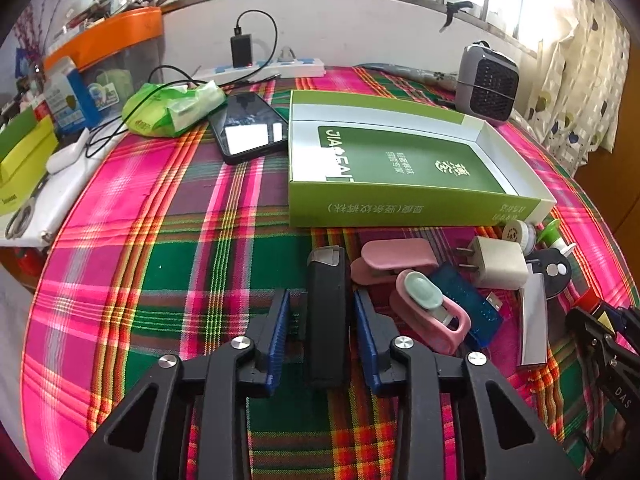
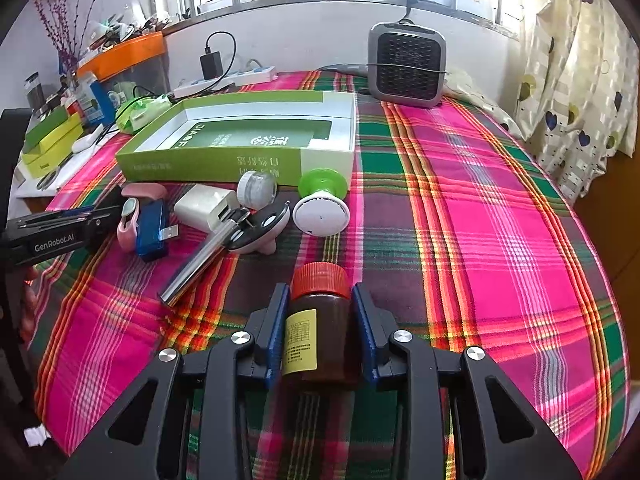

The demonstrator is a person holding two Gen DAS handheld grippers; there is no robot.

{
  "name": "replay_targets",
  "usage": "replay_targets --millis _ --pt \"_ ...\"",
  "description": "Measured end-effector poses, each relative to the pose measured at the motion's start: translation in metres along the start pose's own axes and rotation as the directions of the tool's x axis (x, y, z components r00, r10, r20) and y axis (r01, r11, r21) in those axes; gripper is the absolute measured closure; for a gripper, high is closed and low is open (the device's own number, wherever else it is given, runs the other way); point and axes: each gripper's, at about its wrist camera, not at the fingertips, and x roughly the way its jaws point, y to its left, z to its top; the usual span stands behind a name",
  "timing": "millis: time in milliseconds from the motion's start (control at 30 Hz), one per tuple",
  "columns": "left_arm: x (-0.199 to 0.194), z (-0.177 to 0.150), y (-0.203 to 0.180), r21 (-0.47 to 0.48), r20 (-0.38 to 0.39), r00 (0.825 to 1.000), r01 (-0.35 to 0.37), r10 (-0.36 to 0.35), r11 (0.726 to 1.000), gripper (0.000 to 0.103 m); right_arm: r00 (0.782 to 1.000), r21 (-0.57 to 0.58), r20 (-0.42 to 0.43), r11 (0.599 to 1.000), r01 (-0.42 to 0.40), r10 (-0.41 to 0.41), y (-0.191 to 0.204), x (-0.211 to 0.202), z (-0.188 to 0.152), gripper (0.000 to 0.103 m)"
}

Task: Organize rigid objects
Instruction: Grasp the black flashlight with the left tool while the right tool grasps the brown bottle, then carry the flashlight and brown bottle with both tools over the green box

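Observation:
A black oblong case (image 1: 326, 312) lies on the plaid cloth between the blue pads of my left gripper (image 1: 320, 294). The right pad is at its edge, and a thin strip of cloth shows at the left pad. My right gripper (image 2: 320, 288) is shut on a brown bottle (image 2: 320, 328) with a red cap, a pad pressed on each side. A pile lies beside them: pink clip (image 1: 396, 256), white charger (image 1: 496, 264), blue USB stick (image 1: 468, 300), silver bar (image 1: 534, 320). The open green box (image 1: 400, 210) stands just behind the pile.
A phone (image 1: 250, 128) and a green tissue pack (image 1: 172, 108) lie at the back left. A grey heater (image 2: 406, 66) stands at the back. A power strip (image 1: 264, 68) runs along the wall. A cluttered side shelf (image 1: 48, 196) borders the left edge, a curtain (image 2: 576, 92) the right.

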Motion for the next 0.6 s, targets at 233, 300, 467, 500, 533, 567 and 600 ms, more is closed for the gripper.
replay_targets --millis 233,300,467,500,533,567,600 --pt "-0.002 -0.002 0.000 0.000 0.000 1.000 0.000 0.000 1.000 0.080 1.000 -0.002 -0.003 1.000 -0.009 0.009 -0.001 0.001 0.001 0.070" --pt "-0.003 -0.002 0.001 -0.004 -0.001 1.000 0.001 -0.001 1.000 0.080 1.000 -0.003 -0.005 1.000 -0.010 0.010 -0.001 0.001 0.001 0.070" --pt "-0.008 -0.002 0.004 -0.015 0.001 1.000 0.007 -0.007 1.000 0.080 1.000 -0.001 -0.001 1.000 -0.009 0.009 -0.002 -0.001 0.002 0.070" --pt "-0.009 -0.002 0.004 -0.017 0.003 1.000 0.009 -0.009 1.000 0.080 1.000 -0.002 0.002 1.000 -0.008 0.008 -0.002 -0.002 0.003 0.070" --pt "-0.011 -0.001 0.005 -0.016 0.007 1.000 0.011 -0.011 1.000 0.080 1.000 -0.002 0.005 1.000 -0.009 0.009 -0.003 -0.003 0.004 0.070" --pt "-0.014 0.000 0.005 -0.014 0.012 1.000 0.010 -0.010 1.000 0.080 1.000 -0.003 0.007 1.000 -0.011 0.011 -0.003 -0.004 0.004 0.070" --pt "-0.016 0.001 0.005 -0.013 0.016 1.000 0.012 -0.012 1.000 0.080 1.000 -0.004 0.008 1.000 -0.012 0.012 -0.003 -0.005 0.005 0.070"
